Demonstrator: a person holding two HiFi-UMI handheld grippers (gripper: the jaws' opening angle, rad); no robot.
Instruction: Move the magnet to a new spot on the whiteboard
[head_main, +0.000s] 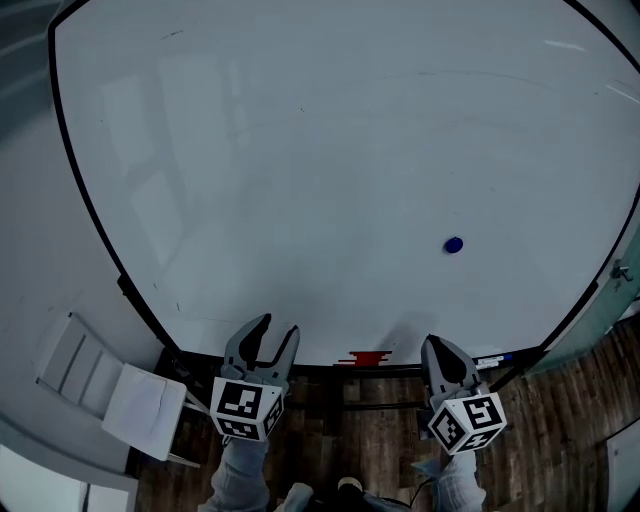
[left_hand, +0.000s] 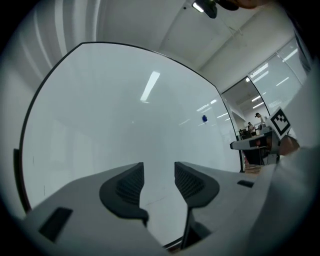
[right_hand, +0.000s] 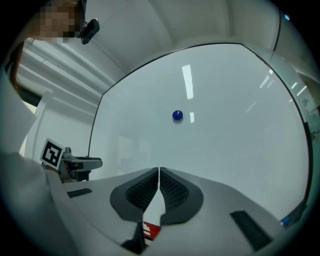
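Small round blue magnet (head_main: 453, 245): lower right of large black-framed whiteboard (head_main: 300, 150), clear of both tools. Red item (head_main: 367, 358) at the board's bottom edge: too small to identify. Left gripper (head_main: 279, 326), bottom centre-left: jaws spread, empty. Right gripper (head_main: 433, 345), below the magnet: jaws pressed together, empty.

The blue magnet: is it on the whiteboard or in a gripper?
On the whiteboard. The blue magnet sits there alone, apart from the left gripper and right gripper.

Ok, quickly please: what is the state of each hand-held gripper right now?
Left hand-held gripper: open, nothing between its jaws.
Right hand-held gripper: closed, holding nothing.
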